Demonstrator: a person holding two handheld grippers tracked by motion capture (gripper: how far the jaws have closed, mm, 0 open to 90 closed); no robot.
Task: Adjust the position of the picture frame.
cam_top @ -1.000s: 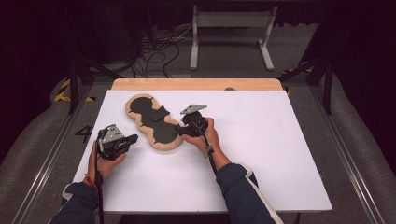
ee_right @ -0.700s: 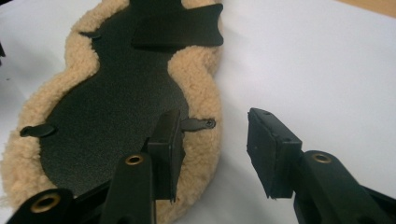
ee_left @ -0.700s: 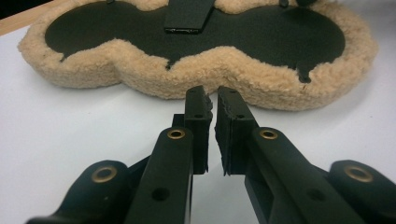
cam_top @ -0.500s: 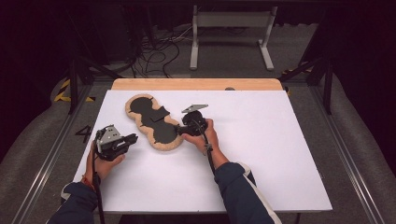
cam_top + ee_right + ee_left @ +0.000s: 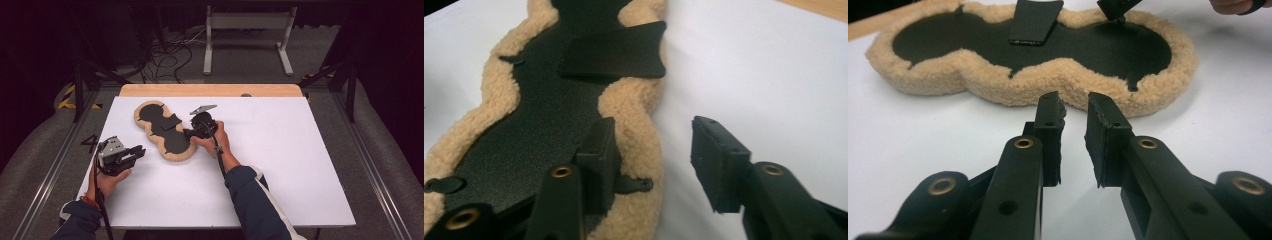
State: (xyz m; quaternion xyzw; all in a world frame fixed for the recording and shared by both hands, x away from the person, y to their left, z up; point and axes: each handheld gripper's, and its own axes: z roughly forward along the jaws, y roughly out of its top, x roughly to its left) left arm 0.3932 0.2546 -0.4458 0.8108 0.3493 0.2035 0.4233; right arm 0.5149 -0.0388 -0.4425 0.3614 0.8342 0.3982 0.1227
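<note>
A long black pad with a tan fleece border lies on the white table, left of centre; a black flap lies across its waist. In the right gripper view my right gripper straddles the fleece border of the pad. One jaw is over the black surface and the other over the table. Its jaws have just been closing but stand apart from the fleece. My left gripper hovers short of the pad. Its jaws have just been opening to a narrow gap with nothing in it. From above, the left gripper sits at the front left.
The white table has a wooden strip along its far edge. Metal rails run down both sides. A metal stand and cables lie on the floor behind.
My right gripper has shifted slightly along the pad's right edge. The left hand has stayed in place and the pad has not moved.
</note>
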